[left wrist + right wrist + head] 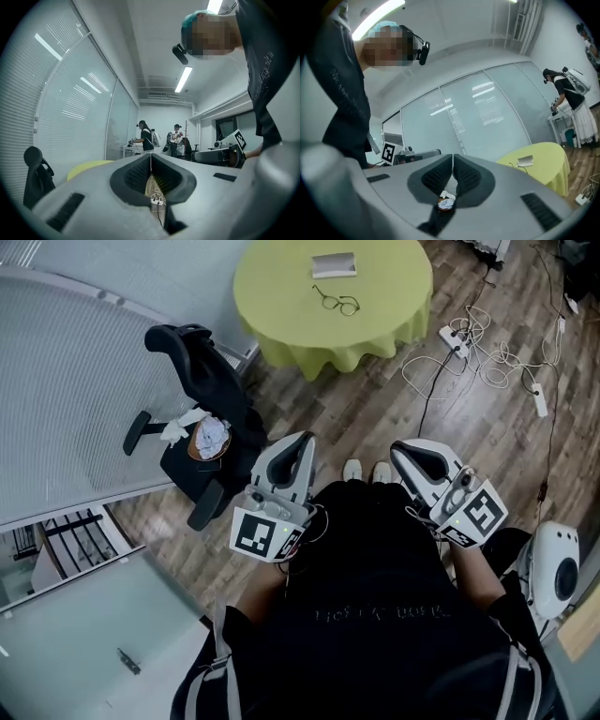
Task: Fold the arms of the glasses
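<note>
Thin-rimmed glasses [337, 302] lie with arms spread on a round table under a yellow-green cloth [281, 296], at the top of the head view. A white case [334, 265] lies just beyond them. Both grippers are held close to the person's body, far short of the table. The left gripper [302, 439] is shut with nothing in it, and its ribbed pads meet in the left gripper view [151, 157]. My right gripper [403, 448] is also shut and empty, its pads touching [453, 159]. In the right gripper view the table [543, 164] and case [525, 161] show at the right.
A black office chair [202, 390] holding a bowl of crumpled paper [211, 437] stands left of the person. Power strips and cables [469, 343] trail over the wood floor right of the table. A glass partition [75, 381] runs along the left. Other people [145, 137] work far off.
</note>
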`<action>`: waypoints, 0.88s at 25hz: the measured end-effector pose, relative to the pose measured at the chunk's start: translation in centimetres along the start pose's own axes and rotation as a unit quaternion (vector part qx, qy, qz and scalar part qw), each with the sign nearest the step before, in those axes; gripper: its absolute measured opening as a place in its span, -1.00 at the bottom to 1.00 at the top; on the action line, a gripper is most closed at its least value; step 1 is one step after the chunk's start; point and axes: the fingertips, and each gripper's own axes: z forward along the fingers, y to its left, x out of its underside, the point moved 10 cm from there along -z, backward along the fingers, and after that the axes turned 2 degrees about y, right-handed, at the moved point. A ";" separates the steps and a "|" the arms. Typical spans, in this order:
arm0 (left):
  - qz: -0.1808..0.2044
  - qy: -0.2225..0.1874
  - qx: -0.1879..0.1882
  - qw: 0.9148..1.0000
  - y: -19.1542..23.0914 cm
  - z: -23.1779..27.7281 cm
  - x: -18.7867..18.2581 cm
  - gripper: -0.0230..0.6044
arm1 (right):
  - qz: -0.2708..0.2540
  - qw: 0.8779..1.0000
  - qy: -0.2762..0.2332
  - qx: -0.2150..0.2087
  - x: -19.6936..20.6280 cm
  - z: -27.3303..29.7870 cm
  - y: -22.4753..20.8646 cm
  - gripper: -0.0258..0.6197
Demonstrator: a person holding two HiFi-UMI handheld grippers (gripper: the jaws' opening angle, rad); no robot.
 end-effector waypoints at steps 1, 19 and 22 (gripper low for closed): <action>0.001 -0.001 -0.004 1.000 -0.2 0.0 0.1 -0.87 | -0.006 1.000 0.000 -0.005 0.0 0.0 -0.1 -0.83; -0.013 -0.002 -0.013 1.000 5.5 5.3 1.4 -0.87 | 0.025 0.999 0.043 -0.003 0.6 4.8 -5.8 -0.83; -0.015 0.002 -0.009 1.000 7.8 7.0 1.4 -0.87 | 0.025 0.998 0.048 0.007 0.1 7.0 -7.4 -0.83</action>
